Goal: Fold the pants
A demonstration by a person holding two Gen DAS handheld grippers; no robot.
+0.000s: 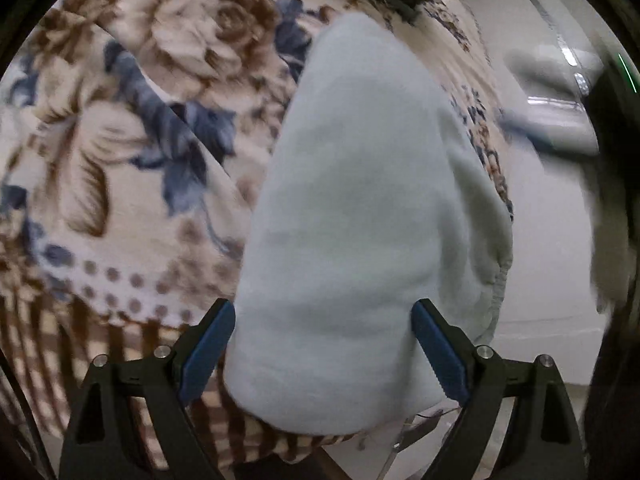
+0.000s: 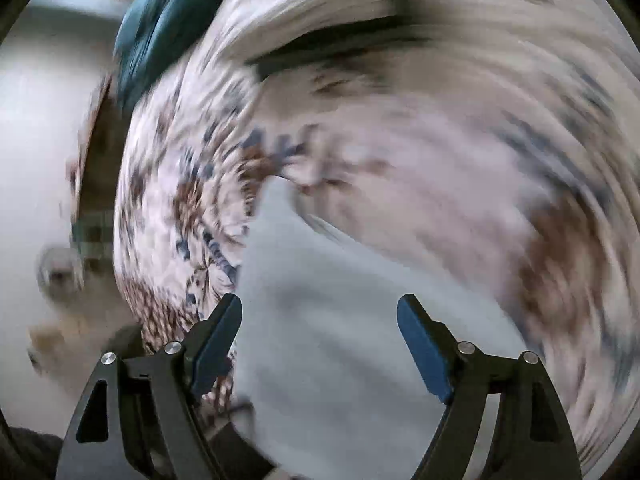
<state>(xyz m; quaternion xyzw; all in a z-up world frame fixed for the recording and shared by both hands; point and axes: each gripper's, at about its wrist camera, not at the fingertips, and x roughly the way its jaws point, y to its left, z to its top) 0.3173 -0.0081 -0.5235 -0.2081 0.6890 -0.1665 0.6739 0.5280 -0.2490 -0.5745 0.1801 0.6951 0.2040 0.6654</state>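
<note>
**Fleece-soft pale blue pants lie folded on the floral blanket**

Pale blue and thick, the pants (image 1: 360, 216) look like a soft fleece or knit: light, limp, not fragile, likely to sag and slide out of shape if lifted by one point. They lie as a long, narrow bundle on the floral blanket (image 1: 132, 128), close to its near edge, where the checked border hangs over. In the left wrist view a gathered hem or waistband edge shows along the bundle's right side, by the blanket's right edge; that firmer seam, or a corner of the layered cloth, seems the best place to pinch, taking all layers at once.

The left gripper (image 1: 324, 344) has its fingers spread wide on either side of the near end of the pants; they may graze the cloth, but nothing is pinched. The right gripper (image 2: 320, 344) also has its fingers spread, with the pants (image 2: 328, 340) under and between them and not clamped. That view is heavily smeared.

A dark teal cloth (image 2: 160, 16) lies at the far edge of the blanket, well apart. A white wall or floor (image 1: 544, 240) lies past the right edge. Nothing blocks the pants; the blanket's own folds could be caught in a low pinch.
</note>
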